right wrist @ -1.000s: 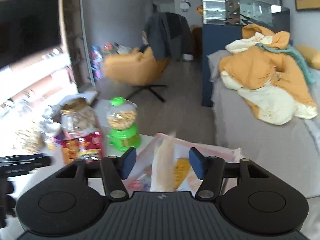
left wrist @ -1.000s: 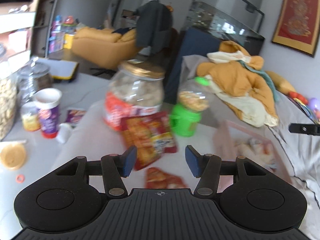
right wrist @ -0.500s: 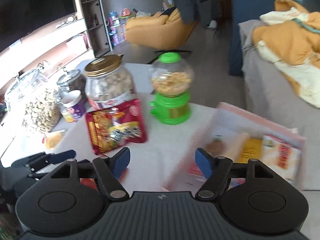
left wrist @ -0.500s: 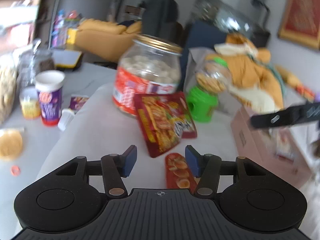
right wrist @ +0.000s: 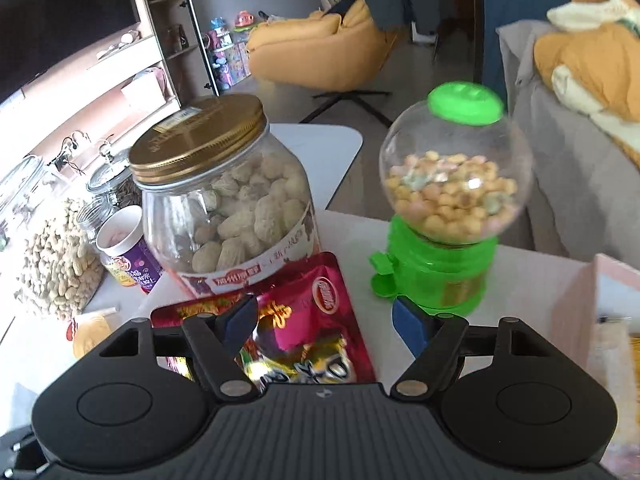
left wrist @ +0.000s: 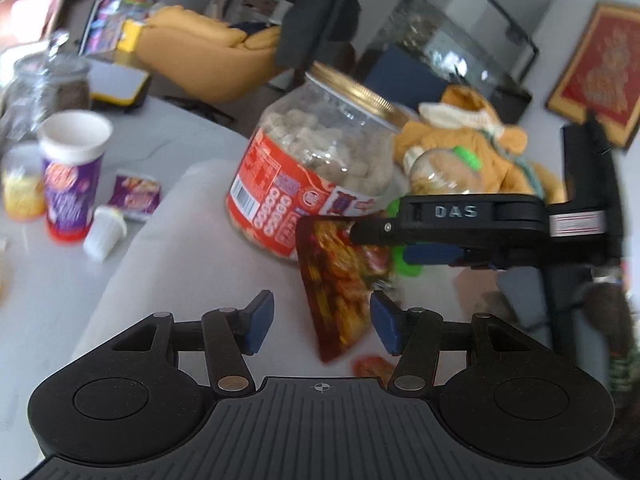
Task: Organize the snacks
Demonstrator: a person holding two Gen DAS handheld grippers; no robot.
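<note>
A red snack packet (right wrist: 304, 332) lies on the white table in front of a gold-lidded peanut jar (right wrist: 224, 200). My right gripper (right wrist: 326, 322) is open, its fingers straddling the packet's top edge. In the left wrist view the same packet (left wrist: 340, 280) lies ahead of my open, empty left gripper (left wrist: 322, 322), with the right gripper (left wrist: 420, 236) reaching in from the right above the packet. A second small red packet (left wrist: 372, 364) lies just before my left gripper. A green candy dispenser (right wrist: 444, 208) stands right of the jar.
A pink box (right wrist: 600, 320) with packets stands at the right. A purple cup (left wrist: 72, 176), a small purple packet (left wrist: 134, 194) and a white bottle (left wrist: 104, 232) sit at the left. Glass jars of peanuts (right wrist: 52, 248) stand at the far left.
My right gripper has swung left from the pink box to the red packet and moved closer to the jar. My left gripper has moved forward towards the jar; both stay open.
</note>
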